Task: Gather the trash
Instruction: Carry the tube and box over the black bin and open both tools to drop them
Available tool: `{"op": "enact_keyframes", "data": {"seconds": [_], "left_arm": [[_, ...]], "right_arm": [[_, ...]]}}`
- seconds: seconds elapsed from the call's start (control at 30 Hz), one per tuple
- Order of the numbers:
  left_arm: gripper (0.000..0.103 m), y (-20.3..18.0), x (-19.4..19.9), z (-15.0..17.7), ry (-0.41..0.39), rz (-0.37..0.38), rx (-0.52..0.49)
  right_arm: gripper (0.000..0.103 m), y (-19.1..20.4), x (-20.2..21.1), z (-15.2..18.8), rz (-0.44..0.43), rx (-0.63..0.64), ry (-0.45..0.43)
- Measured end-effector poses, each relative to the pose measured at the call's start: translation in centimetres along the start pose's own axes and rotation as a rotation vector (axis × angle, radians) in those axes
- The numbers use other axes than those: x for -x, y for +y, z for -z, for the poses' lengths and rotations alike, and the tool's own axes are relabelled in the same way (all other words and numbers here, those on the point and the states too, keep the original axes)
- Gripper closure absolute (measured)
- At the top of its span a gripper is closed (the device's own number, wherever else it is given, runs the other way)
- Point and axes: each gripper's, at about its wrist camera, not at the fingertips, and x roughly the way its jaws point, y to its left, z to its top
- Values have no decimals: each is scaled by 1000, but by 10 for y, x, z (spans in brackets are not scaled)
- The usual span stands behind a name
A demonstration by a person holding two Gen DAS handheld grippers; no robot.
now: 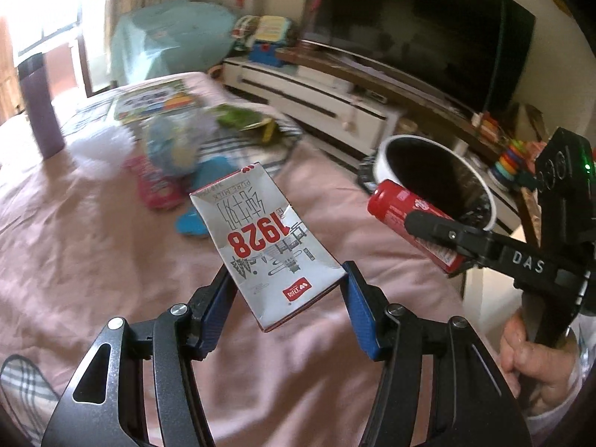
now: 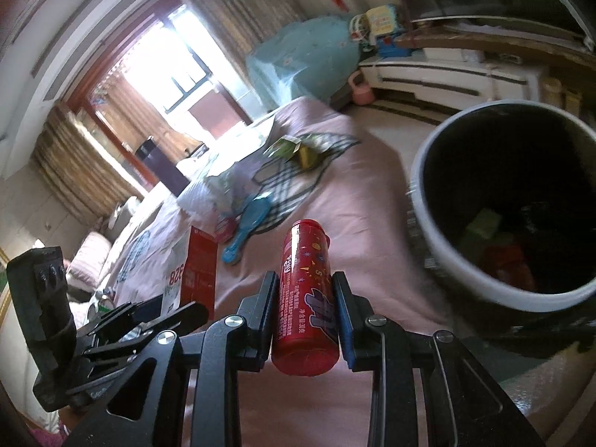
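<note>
My left gripper is shut on a white milk carton printed with a red "1928", held above the pink bedspread. The carton also shows at the left of the right wrist view. My right gripper is shut on a red cylindrical tube, lifted over the bed. In the left wrist view that red tube hangs just in front of the trash bin, clamped by the right gripper. The white-rimmed, dark-lined trash bin stands to the right, with scraps inside.
Left on the bed are a blue hairbrush, a green wrapper, a pink packet, a crumpled plastic bag and a purple bottle. A TV stand and a big screen line the far wall.
</note>
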Motion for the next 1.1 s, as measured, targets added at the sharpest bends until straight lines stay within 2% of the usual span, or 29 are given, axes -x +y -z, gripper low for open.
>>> {"op": "enact_keyframes", "data": {"seconds": [0.53, 0.87, 1.1], "left_arm": [[46, -102, -32, -37, 22, 112, -163], [46, -140, -59, -55, 50, 145, -209], [46, -156, -75, -62, 74, 154, -227]], "right_arm": [[74, -78, 63, -33, 127, -87, -140], [74, -114, 69, -48, 174, -113, -146], [74, -125, 66, -52, 187, -120, -134]]}}
